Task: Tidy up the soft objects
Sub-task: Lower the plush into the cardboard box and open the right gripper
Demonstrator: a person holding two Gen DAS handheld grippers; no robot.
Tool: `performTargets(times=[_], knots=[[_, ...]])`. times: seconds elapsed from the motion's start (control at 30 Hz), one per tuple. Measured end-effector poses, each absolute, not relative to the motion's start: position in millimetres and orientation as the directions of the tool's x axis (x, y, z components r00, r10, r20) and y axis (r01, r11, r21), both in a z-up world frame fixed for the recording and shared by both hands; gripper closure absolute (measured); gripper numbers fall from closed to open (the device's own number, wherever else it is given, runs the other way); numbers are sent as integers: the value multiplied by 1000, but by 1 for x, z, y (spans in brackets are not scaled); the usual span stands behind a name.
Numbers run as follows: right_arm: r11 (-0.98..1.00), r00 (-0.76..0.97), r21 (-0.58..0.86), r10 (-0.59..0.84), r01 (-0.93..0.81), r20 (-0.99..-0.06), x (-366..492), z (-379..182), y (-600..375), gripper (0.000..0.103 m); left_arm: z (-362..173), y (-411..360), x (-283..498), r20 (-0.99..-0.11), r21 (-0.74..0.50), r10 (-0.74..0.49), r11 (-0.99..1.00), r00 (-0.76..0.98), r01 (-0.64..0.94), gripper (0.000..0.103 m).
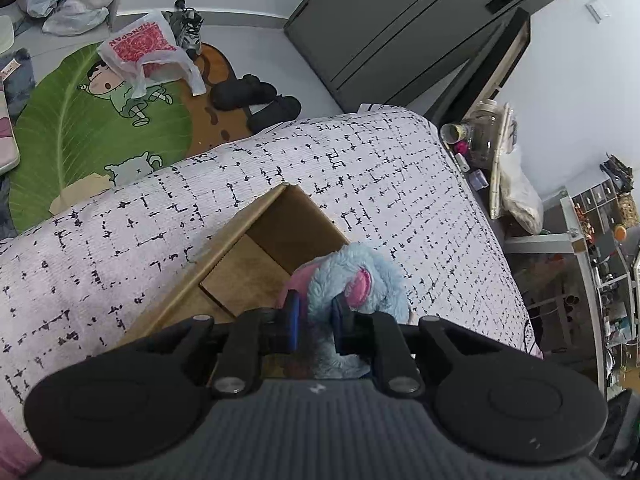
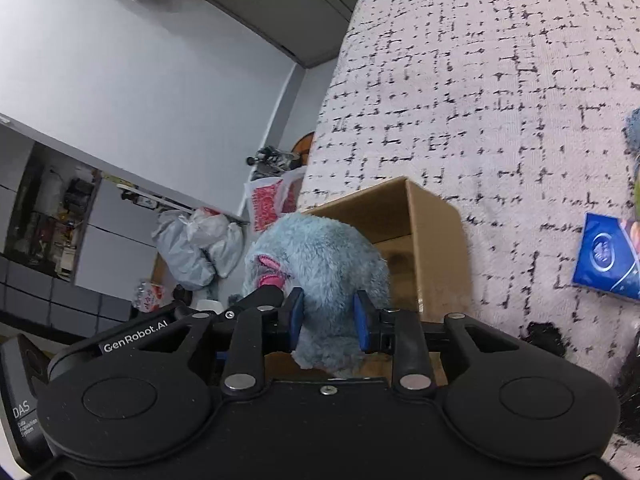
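A fluffy light-blue plush toy [image 1: 360, 280] with pink parts is held by both grippers over an open cardboard box [image 1: 256, 256] that stands on the bed. My left gripper [image 1: 316, 320] is shut on one end of the plush. In the right wrist view my right gripper [image 2: 328, 320] is shut on the plush's [image 2: 320, 256] other end, with the box [image 2: 420, 240] just beyond it. The left gripper's black body [image 2: 264, 296] shows beside the plush in that view.
The bed has a white cover with black dashes [image 1: 360, 168]. A blue packet [image 2: 608, 260] lies on it to the right. On the floor are a green leaf rug [image 1: 80, 128], plastic bags [image 1: 152, 52] and black slippers [image 1: 256, 96]. A cluttered side table [image 1: 488, 148] stands beyond the bed.
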State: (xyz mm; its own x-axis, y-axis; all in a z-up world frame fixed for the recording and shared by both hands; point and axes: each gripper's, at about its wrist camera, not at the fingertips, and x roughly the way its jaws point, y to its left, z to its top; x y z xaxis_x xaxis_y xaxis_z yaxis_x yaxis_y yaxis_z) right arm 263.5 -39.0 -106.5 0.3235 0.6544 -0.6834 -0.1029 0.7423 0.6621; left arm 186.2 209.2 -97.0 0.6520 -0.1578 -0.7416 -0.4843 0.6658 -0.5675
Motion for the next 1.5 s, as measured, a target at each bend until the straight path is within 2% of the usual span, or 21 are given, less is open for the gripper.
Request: performTargets(times=[0.23,0.37,0.53,0.67,0.7,0.77,0.83,1.13,1.27,1.37,1.43,1.5], knots=[[750,351,651,644,-115,-680,268,-96,-50,62,-104,212,202,-760,-543,-133,668,636,-509,88],[731,356,676,659,-96,-662,266,-92,-64,52,-110,211,210,-777,-522,-132,681,616,-513,88],[746,387,658,639,-102,-664,256,-82,-83,49,-116,210,215,-796,-494,-115,690,594,-529,88],[763,409,640,615,-92,-674,254,-79,-97,49,-114,206,216,-823,-451,-80,694,563,-561,83],[766,415,637,609,-88,-676,254,-78,-101,49,-111,205,215,-825,-444,-75,699,561,-560,82],[770,429,633,600,-79,-676,252,-77,-107,48,-106,204,212,-826,-437,-66,702,560,-562,71],[770,437,634,596,-73,-674,249,-76,-112,46,-99,201,208,-825,-423,-45,711,563,-562,56],[784,482,616,567,-69,-668,226,-69,-138,36,-64,182,183,-789,-376,30,767,613,-521,20],[803,521,592,536,-71,-664,214,-63,-155,29,-50,170,171,-762,-364,44,796,646,-484,12],[808,546,586,521,-66,-656,205,-60,-169,10,-44,160,163,-767,-349,43,810,641,-472,10],[811,567,580,514,-77,-644,199,-56,-177,9,-39,152,158,-764,-347,38,818,644,-460,9],[815,578,574,506,-78,-640,194,-53,-185,4,-35,145,153,-769,-329,44,828,638,-455,7]])
